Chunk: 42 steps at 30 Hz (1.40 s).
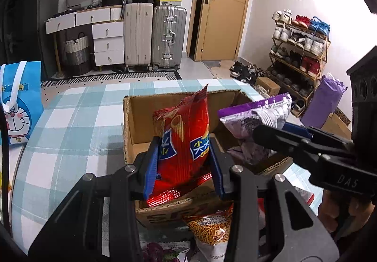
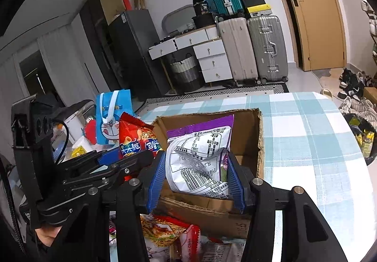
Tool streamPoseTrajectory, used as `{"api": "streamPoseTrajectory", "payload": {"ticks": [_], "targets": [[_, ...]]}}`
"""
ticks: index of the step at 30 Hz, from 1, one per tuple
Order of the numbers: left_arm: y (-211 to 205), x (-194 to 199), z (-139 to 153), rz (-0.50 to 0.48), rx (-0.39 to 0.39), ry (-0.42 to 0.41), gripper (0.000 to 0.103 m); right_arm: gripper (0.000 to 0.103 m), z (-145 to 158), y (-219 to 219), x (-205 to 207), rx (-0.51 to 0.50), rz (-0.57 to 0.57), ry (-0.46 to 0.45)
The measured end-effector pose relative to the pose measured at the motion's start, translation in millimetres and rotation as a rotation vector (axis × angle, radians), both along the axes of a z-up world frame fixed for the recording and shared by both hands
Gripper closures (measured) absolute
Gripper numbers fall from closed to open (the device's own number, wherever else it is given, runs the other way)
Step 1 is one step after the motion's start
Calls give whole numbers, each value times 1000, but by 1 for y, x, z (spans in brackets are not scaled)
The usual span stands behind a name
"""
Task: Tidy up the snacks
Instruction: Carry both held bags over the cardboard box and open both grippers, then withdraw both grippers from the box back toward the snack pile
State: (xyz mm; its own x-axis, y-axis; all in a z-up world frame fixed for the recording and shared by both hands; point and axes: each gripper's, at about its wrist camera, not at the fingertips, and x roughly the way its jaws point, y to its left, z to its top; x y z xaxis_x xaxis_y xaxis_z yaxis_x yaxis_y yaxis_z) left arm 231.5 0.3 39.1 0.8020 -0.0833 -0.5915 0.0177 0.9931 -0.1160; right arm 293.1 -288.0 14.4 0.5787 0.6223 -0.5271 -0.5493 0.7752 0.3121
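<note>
Left gripper (image 1: 183, 165) was clamped on a red chip bag (image 1: 182, 144), blue pads pinching both sides, bag upright over the near-left part of the open cardboard box (image 1: 139, 120). Lower edge of the bag sat about level with the box's near rim; can't tell if it touched the box floor.

Right gripper (image 2: 195, 177) was closed on a purple-and-white snack bag (image 2: 200, 156), printed back panel facing the right wrist camera, purple seal at the top. That bag hung over the box interior, right of the red one, with the box's far wall (image 2: 247, 125) behind it.

Box stood on a table with a blue-and-white check cloth (image 1: 77, 120). More snack packs lay just near of the box, including an orange stick-snack bag (image 1: 209, 229). A blue cartoon gift bag (image 1: 18, 106) stood at the table's left edge, well apart from the box.
</note>
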Motion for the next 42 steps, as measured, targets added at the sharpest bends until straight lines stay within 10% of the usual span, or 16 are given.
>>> {"api": "streamPoseTrajectory", "payload": {"ticks": [8,11,15,17,42], "targets": [[2,-1,-2,-2,11,15,63,52,-5,-8,10,13,-14,32],[5,-9,2,-1,21,10,27,49,0,-11,6,16,-12,0],[10,-31,12,-5,10,-42,11,2,11,-21,-5,26,-41,-56],[15,-41,13,7,5,-40,1,1,13,-29,-10,27,-44,-53],[34,-143,-18,50,10,17,1,0,-32,-80,-94,-181,-87,16]]}}
